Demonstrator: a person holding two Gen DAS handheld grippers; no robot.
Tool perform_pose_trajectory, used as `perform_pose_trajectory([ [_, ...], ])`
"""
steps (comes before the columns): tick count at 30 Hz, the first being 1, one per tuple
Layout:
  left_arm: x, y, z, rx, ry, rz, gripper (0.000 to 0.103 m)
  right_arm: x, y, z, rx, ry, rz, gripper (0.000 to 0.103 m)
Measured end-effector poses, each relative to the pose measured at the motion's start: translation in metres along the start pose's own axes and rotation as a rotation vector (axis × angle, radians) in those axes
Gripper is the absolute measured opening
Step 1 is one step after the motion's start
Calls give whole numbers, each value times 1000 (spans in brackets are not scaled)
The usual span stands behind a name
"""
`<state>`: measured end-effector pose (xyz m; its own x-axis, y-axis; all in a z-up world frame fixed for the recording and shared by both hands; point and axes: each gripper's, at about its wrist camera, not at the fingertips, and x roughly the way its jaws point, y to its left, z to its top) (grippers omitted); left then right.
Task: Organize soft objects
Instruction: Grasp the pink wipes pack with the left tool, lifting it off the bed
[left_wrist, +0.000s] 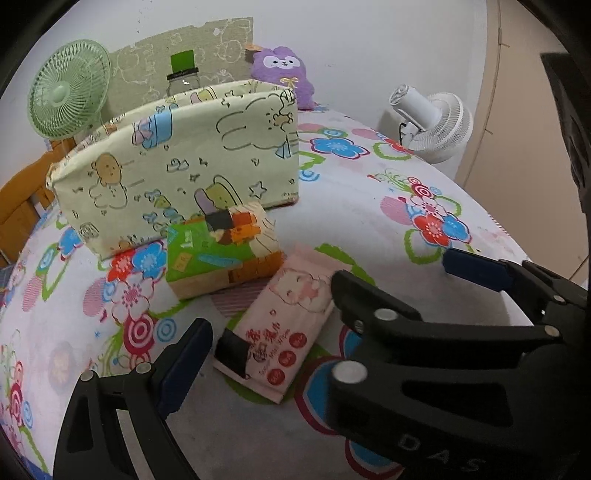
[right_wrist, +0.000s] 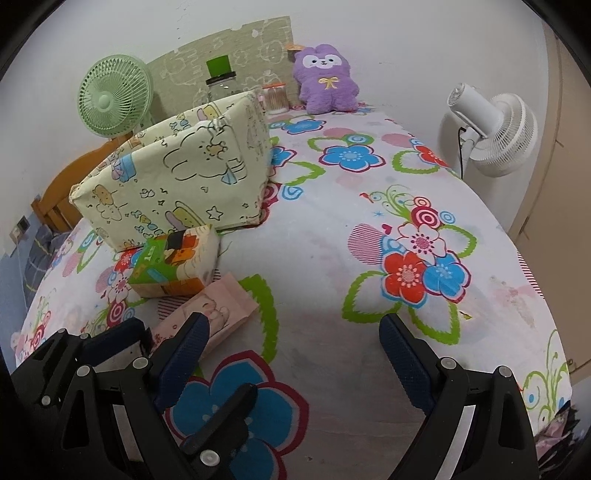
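The pink wipes pack (left_wrist: 284, 325) lies flat on the bed (left_wrist: 369, 229), its long axis running toward the fabric bin (left_wrist: 177, 173). Both the left gripper (left_wrist: 321, 291) and right gripper (right_wrist: 295, 332) have jaws spread, holding nothing.

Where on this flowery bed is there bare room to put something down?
Free: the sheet right of the fabric bin, toward the white fan. Crowded: the near left, where the green tissue pack and pink wipes pack lie before the bin.
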<state>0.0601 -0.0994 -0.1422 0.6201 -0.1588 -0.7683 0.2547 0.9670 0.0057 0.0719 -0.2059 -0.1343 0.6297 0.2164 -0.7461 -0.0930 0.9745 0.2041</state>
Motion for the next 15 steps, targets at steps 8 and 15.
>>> perform_pose_trajectory([
  [8,11,-5,9,28,-7,-2,96,3,-8,2,14,1,-7,95],
  [15,11,-6,12,19,-11,-44,71,5,-10,5,14,2,-10,95],
])
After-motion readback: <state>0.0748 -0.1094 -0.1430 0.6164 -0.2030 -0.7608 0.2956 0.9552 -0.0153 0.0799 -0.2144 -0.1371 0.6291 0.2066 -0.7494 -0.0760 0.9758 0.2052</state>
